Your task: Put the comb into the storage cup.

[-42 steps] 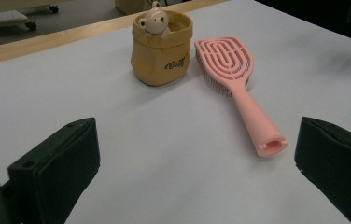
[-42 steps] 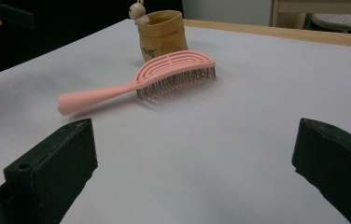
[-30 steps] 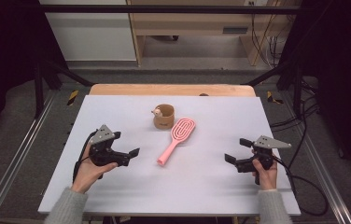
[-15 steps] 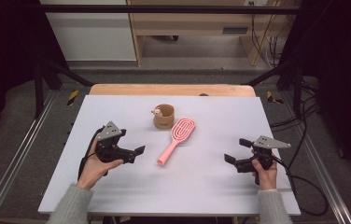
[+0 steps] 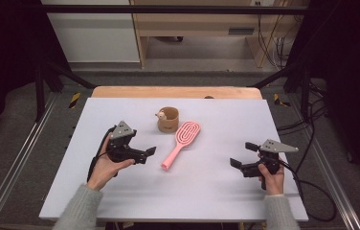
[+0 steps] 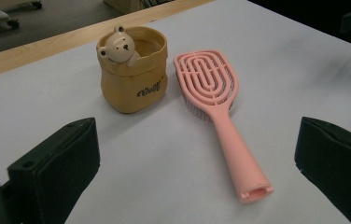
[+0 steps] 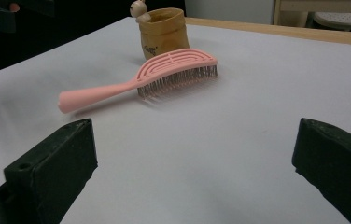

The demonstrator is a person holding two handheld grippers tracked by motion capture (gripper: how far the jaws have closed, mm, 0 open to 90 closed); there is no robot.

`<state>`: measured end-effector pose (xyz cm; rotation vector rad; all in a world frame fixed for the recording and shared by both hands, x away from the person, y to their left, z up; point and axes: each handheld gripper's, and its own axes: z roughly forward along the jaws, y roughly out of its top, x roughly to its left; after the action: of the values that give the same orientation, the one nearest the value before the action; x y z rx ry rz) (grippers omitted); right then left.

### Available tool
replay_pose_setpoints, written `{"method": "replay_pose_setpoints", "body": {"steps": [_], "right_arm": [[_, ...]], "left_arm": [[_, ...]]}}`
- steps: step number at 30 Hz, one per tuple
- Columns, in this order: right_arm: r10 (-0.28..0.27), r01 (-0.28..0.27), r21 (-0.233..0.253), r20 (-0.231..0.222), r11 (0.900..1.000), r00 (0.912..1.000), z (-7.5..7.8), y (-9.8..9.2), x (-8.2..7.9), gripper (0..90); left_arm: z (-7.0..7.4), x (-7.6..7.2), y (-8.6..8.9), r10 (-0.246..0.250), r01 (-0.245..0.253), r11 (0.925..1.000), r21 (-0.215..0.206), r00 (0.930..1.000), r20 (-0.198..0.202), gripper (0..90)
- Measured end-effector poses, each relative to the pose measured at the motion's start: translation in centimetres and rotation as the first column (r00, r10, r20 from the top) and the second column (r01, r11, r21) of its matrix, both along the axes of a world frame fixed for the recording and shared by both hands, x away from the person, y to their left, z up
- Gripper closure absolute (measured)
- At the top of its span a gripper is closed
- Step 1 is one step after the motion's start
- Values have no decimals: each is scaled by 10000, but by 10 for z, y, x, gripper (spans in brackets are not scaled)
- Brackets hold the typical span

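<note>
Pink plastic hairbrush point(image 5: 182, 143), slotted oval head, lies bristles-down beside tan cup point(image 5: 168, 119).

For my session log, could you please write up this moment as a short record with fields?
Surface: white table
Hairbrush: pink hairbrush lying bristles down, handle end towards the person
Cup: tan cup with a bear figure on its rim, upright, just behind and left of the brush head
Left gripper: left gripper jaws wide apart, aimed at the brush handle, holding nothing
Right gripper: right gripper jaws apart, well off to the brush's right, holding nothing
Contact: neither gripper touches the brush
</note>
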<state>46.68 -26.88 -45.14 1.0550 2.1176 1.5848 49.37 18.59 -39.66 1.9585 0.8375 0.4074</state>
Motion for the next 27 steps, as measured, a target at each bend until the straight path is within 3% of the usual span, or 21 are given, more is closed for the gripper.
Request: {"method": "replay_pose_setpoints", "body": {"steps": [14,27], "right_arm": [[20,-20,-18,-10,10000,10000,0,0,0,3],[5,-5,-11,-5,10000,10000,0,0,0,3]], "left_arm": [[4,8,-14,96,-93,9997,210,9999,-144,0],[6,14,-33,-98,109,9988,467,9996,-246,0]]}}
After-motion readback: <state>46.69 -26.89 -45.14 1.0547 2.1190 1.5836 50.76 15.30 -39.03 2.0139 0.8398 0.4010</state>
